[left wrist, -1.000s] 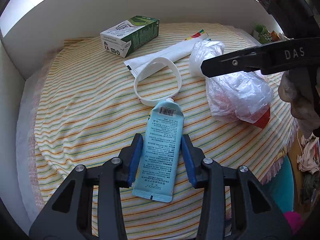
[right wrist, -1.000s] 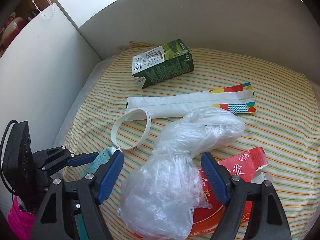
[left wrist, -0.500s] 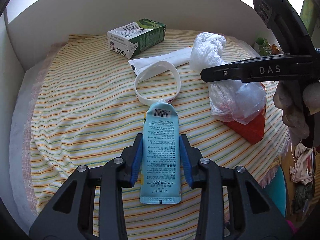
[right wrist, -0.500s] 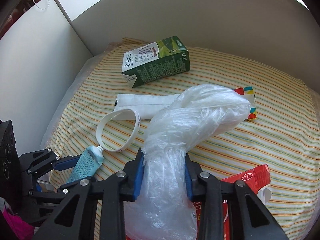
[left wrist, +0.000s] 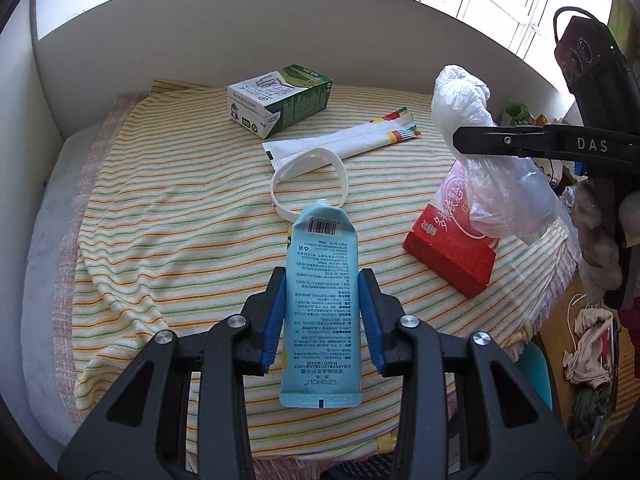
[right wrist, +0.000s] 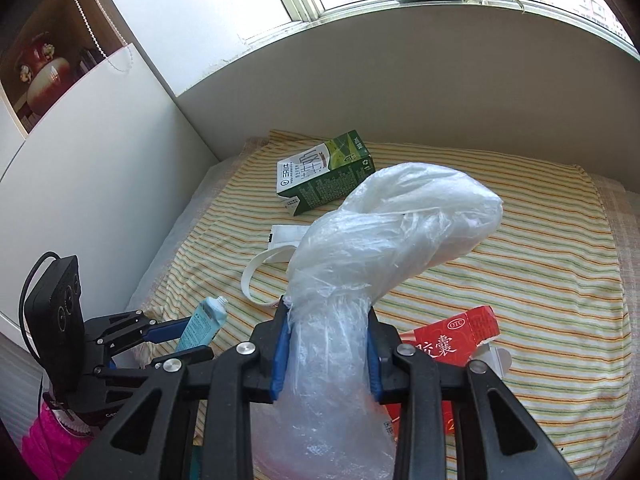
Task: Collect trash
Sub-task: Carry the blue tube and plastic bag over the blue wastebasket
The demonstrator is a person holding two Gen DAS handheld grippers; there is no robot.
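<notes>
My left gripper (left wrist: 322, 312) is shut on a light blue cream tube (left wrist: 320, 304) and holds it above the striped cloth (left wrist: 160, 216). The tube also shows in the right wrist view (right wrist: 204, 324). My right gripper (right wrist: 326, 344) is shut on a crumpled clear plastic bag (right wrist: 384, 232) and holds it up off the table; the bag also shows in the left wrist view (left wrist: 480, 148). A red medicine box (left wrist: 452, 256) lies under the bag at the right edge.
A green and white drink carton (left wrist: 280, 98) lies at the back. A long white wrapper (left wrist: 340, 142) and a white wristband (left wrist: 308, 180) lie mid-table. White walls (left wrist: 120, 60) close the back and left. The table edge drops off at right and front.
Both grippers closed: the left on the tube, the right on the plastic bag. Both have lifted their loads off the cloth, uncovering the red box.
</notes>
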